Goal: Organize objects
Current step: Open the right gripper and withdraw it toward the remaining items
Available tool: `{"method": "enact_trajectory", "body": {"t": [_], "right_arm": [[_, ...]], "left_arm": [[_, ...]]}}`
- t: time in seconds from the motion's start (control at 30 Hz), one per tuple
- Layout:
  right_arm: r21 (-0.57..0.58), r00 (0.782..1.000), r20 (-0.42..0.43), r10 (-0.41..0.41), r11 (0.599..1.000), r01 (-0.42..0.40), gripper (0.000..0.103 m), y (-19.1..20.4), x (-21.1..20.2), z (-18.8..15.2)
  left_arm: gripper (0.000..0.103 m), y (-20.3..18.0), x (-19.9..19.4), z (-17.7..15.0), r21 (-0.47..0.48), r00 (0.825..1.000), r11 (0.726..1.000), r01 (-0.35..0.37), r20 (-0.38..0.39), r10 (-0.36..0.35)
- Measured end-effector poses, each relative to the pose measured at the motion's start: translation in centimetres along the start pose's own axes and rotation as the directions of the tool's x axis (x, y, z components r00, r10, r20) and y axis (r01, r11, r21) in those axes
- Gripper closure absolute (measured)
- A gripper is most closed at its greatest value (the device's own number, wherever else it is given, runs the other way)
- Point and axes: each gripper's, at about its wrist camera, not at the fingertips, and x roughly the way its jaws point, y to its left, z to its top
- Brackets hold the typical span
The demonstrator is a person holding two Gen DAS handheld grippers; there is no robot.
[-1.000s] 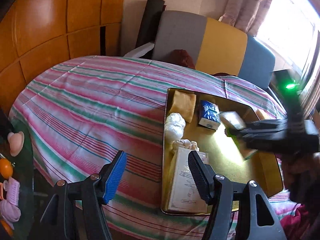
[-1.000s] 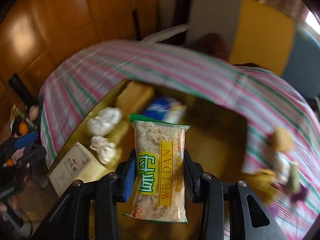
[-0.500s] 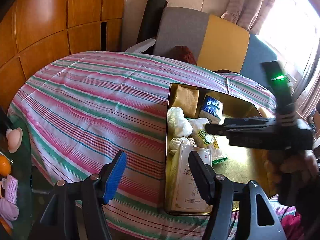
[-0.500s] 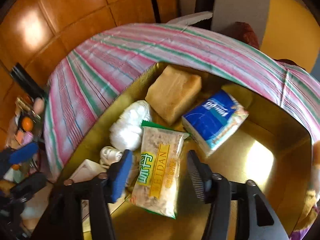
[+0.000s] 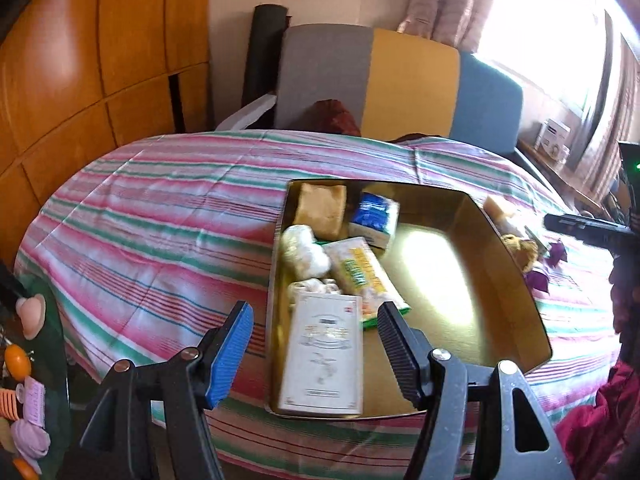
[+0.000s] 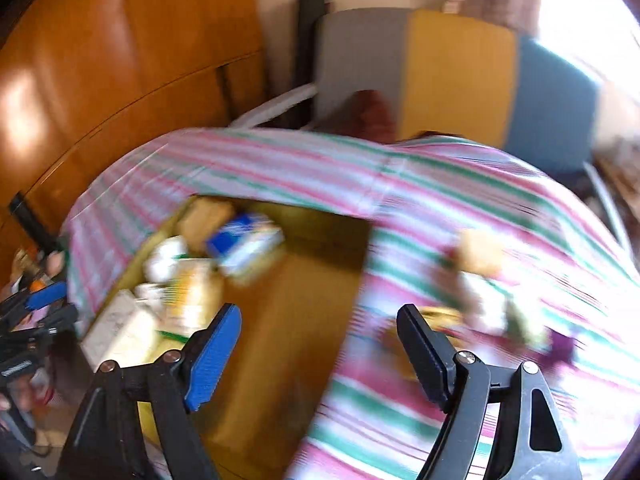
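Gold tray (image 5: 500, 264) sits on the striped worktop (image 5: 152, 232); used as the landmark below.

Contents are packed along the tray's left wall, presumably to keep the right half free for more items: tan block (image 5: 323, 208) in the far left corner, blue-and-white packet (image 5: 374, 216) just beside it, white wrapped bundle (image 5: 304, 248) below that, white box (image 5: 322, 356) lying flat at the near left corner. The green-and-yellow snack packet (image 5: 360, 276) lies on the tray floor, slanted, touching the bundle and overlapping the top edge of the white box.

Right claw (image 6: 316, 344): jaws have just been opening, now spread wide with nothing between them. The snack packet is down in the tray, so the release is done. The right wrist view is smeared with motion; the claw looks over the tray's right edge, towards the loose items.

Left claw (image 5: 312, 344): spread, empty, hovering over the near left corner of the tray, above the white box. Touches nothing.

Remaining: a cluster of small loose items (image 5: 520, 240) on the cloth just right of the tray, one tan, one brown, some purple; too blurred to name. Judgement: these are next in; the right claw is nearer to them.
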Motion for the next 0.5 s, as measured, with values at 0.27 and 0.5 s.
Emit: {"method": "enact_trajectory", "body": {"t": [0.27,0.5], "right_arm": [[0.234,0.963,0.009,-0.268,0.937,0.259,0.015,-13.1,-4.0,-3.4],[0.506,0.906,-0.139,-0.399,0.758,0.411,0.014,-23.2,-3.3,-8.6]], "left_arm": [[0.038,-4.5,-0.3,0.3,0.097,0.999,0.995,0.040,-0.008,-0.039],[0.038,-9.1,0.8,0.6,0.163,0.994,0.982,0.097,-0.055,-0.089]]}}
